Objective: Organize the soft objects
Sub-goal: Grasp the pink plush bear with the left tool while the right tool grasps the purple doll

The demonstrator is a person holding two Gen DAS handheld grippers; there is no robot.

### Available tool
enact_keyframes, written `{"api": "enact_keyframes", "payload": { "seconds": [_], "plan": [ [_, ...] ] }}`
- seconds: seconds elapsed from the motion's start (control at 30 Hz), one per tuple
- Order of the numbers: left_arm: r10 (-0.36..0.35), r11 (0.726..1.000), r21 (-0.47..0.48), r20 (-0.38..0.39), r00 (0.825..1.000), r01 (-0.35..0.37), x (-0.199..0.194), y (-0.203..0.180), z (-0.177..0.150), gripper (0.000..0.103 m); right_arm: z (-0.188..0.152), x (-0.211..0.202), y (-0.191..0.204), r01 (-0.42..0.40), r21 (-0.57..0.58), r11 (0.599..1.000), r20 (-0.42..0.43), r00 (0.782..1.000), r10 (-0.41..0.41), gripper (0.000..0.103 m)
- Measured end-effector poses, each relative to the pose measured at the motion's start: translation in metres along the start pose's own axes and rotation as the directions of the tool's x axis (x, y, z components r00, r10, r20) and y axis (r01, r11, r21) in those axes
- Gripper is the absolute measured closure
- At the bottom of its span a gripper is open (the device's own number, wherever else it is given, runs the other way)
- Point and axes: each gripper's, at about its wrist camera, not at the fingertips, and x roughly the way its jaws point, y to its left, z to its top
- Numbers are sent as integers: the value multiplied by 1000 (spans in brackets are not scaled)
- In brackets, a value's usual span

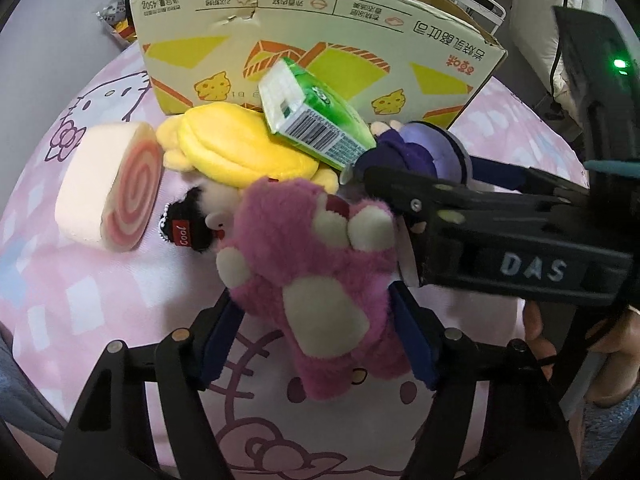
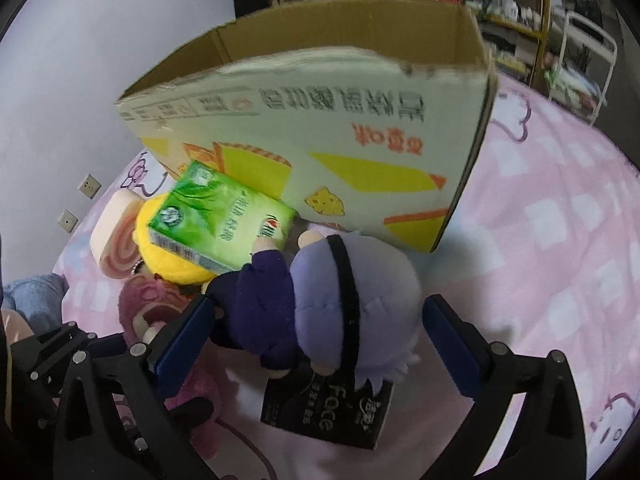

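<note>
A pink plush bear (image 1: 316, 280) lies on the pink bedspread between the fingers of my left gripper (image 1: 320, 336), which is open around it. A purple-haired doll (image 2: 320, 304) lies between the fingers of my right gripper (image 2: 316, 344), also open. The doll shows in the left wrist view (image 1: 416, 148) beside the right gripper's body. A yellow plush (image 1: 240, 148), a green tissue pack (image 1: 316, 116), a swirl-roll cushion (image 1: 108, 188) and a small black-and-white plush (image 1: 196, 220) lie in front of the cardboard box (image 1: 320, 52).
A black tissue pack (image 2: 328, 412) lies under the doll's head. The box (image 2: 320, 120) stands open-topped at the back of the bed. A wall with sockets (image 2: 80, 200) is at left; shelves and a white frame (image 2: 580, 40) stand at right.
</note>
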Motion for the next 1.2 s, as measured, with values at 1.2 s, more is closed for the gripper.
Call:
{"api": "enact_keyframes", "payload": {
  "seconds": [1.2],
  "plan": [
    [25, 999, 29, 144, 989, -30, -42, 7, -7, 42, -15, -37, -20, -19, 105, 994, 77, 997, 11, 3]
  ]
}}
